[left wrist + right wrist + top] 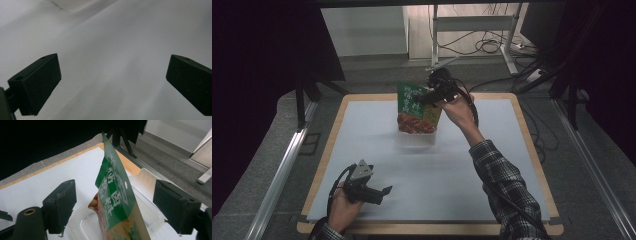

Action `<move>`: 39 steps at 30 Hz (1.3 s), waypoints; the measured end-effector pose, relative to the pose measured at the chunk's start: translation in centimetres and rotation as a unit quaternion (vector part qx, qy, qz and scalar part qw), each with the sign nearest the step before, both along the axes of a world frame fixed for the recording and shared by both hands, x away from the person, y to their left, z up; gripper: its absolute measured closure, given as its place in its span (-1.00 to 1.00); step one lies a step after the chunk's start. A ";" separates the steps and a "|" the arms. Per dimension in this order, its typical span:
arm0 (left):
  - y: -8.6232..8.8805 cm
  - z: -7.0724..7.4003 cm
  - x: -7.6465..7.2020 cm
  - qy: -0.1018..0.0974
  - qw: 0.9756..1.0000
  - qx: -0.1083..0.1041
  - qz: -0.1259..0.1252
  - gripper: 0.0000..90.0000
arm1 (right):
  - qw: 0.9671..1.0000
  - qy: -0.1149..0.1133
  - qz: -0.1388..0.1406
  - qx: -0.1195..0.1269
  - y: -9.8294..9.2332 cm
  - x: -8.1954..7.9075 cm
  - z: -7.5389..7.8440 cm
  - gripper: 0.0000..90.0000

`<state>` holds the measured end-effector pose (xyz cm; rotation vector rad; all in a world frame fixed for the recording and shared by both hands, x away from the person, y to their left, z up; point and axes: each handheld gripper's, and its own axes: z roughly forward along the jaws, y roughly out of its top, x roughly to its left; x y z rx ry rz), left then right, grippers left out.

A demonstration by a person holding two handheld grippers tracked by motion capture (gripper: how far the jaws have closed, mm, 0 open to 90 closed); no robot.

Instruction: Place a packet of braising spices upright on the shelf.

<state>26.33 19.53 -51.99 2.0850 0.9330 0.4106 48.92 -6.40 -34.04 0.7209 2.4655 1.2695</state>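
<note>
Bench [362,150]: white-topped, wood-edged, bare apart from the work at its far middle, toward twelve o'clock in the high view. Clear plastic tray [147,207] resting there, shallow and see-through, easy to nudge. Green and red pouch [416,108] standing upright in that tray, top edge tilted a little toward one o'clock. Right gripper [435,92] at the pouch's upper right corner, its fingers [61,202] spread wide on either side of the pouch in the right gripper view, no pad pressing on it, so apparently just let go. Best done by drawing straight back along the fingers' own line, toward four o'clock, keeping both pads off the foil so the pouch stays standing. Left gripper [371,192] parked at seven o'clock, fingers [37,85] wide apart over bare bench, holding nothing; better kept still there.
</note>
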 end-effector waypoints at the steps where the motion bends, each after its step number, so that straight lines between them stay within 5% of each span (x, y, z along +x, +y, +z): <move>1: 0.0 0.0 0.0 0.000 1.000 0.000 0.000 -1.00 | 1.000 -0.002 0.001 0.001 -0.1 -0.1 0.0 -0.65; 39: 0.1 -0.1 -0.1 0.000 1.000 0.002 0.002 -1.00 | 1.000 -0.019 0.008 0.002 -2.9 -2.2 0.8 -0.80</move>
